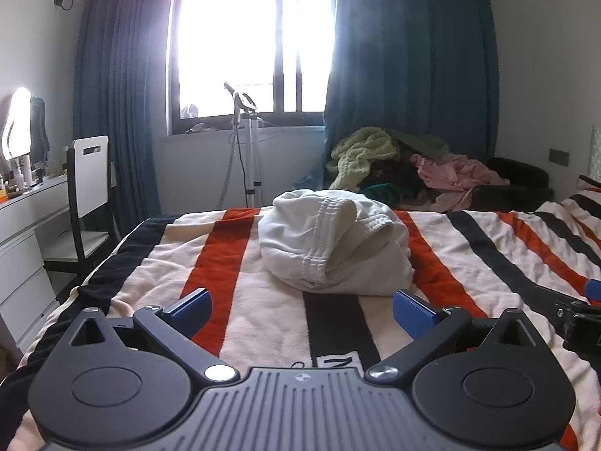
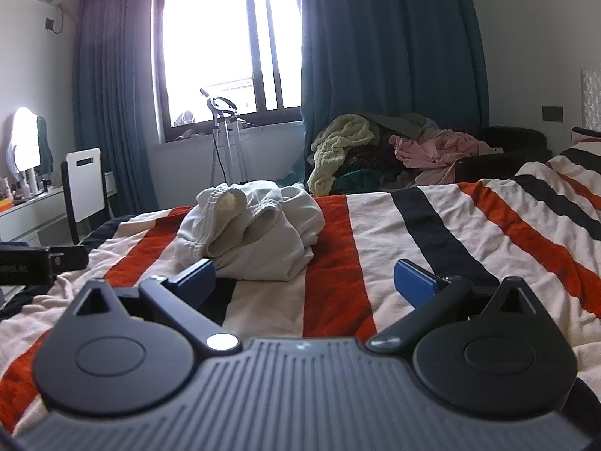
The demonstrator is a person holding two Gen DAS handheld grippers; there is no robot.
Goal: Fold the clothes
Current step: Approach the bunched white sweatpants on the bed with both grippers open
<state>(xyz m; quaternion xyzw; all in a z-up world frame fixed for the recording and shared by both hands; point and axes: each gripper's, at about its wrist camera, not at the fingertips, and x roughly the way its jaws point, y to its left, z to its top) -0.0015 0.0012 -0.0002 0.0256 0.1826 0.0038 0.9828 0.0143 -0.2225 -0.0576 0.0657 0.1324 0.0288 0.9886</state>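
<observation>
Left wrist view: left claw (image 1: pixel 302 310) spread wide, blue pads (image 1: pixel 413 314) far apart, nothing held, hovering low over the striped blanket (image 1: pixel 240 293) on the bed. Straight ahead of the open claw, just beyond the fingertips, a crumpled white garment (image 1: pixel 330 242) bunched in a mound on the blanket, ribbed hems showing, not touching either finger. Off to the right of the claw, at the frame edge, part of the right claw (image 1: pixel 586 312), only a black body and a sliver of blue visible there. Beyond the garment and to the right, a heap of mixed clothes (image 1: pixel 405 165) on a dark seat; farther ahead, a bright window (image 1: pixel 255 37) between blue curtains (image 1: pixel 409 56); far left, a white chair (image 1: pixel 88 176) at a pale surface (image 1: pixel 26 203). Right wrist view: right claw (image 2: pixel 304 282) likewise wide open and empty, low above the blanket (image 2: pixel 432 225). Same white garment (image 2: pixel 255 233) ahead and to the left, its near edge just behind the left fingertip (image 2: pixel 193 278), possibly touching, hard to judge from this angle. At the far left edge, the black body of the left claw (image 2: pixel 33 267), fingers out of frame. Clothes heap (image 2: pixel 375 150) ahead and slightly right, well beyond the bed edge.
</observation>
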